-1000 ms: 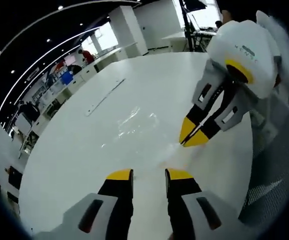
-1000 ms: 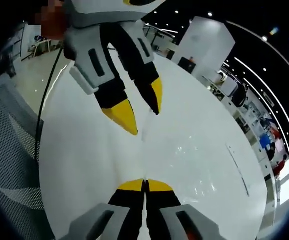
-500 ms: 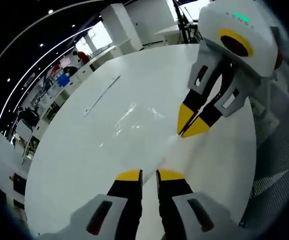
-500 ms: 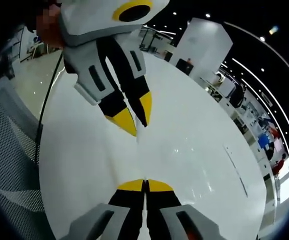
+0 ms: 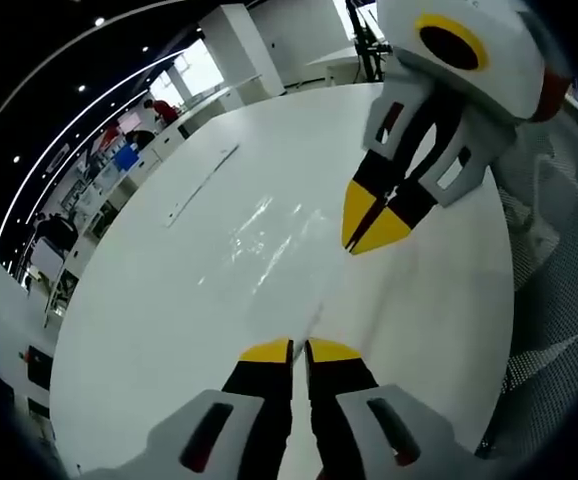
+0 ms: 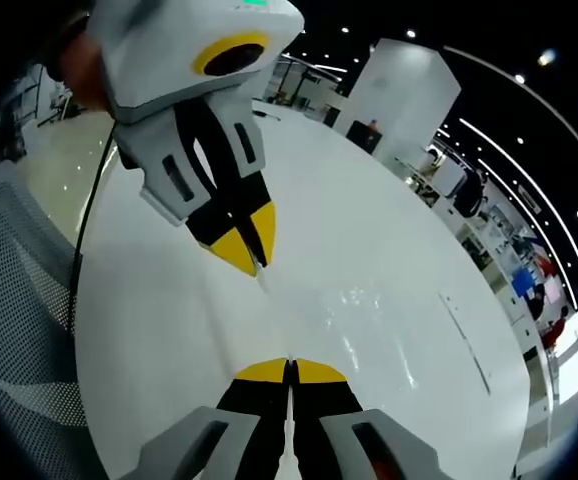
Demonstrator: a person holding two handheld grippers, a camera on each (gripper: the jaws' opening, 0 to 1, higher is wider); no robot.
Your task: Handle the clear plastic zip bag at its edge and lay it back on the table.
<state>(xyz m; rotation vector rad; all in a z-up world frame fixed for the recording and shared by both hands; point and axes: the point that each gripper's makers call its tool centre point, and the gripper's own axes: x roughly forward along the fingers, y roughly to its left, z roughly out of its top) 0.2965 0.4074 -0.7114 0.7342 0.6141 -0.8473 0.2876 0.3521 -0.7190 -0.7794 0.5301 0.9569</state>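
Bag: one clear plastic zip bag (image 5: 274, 235), almost invisible against the white table (image 5: 149, 330); only glints and a faint edge line give it away. It lies spread over the tabletop, with its near edge running between the two grippers.
Left gripper: the left gripper (image 5: 292, 350) has its yellow tips drawn nearly together, only a thin slit between them, and appears to pinch the bag's near edge; the film is too clear to be sure.
Right gripper: the right gripper (image 6: 290, 371) has its jaws pressed together, seemingly clamped on the same edge a little further along. It also shows from outside in the left gripper view (image 5: 369, 222).
Progress: judged from this, the edge is taken at two points; lifting may be barely begun, and laying it back and letting go are left.
Count: one bag, two grippers, one table, one thin strip (image 5: 201, 184) lying far off on it.
Surroundings: a mesh chair (image 6: 19, 330) beside the table.
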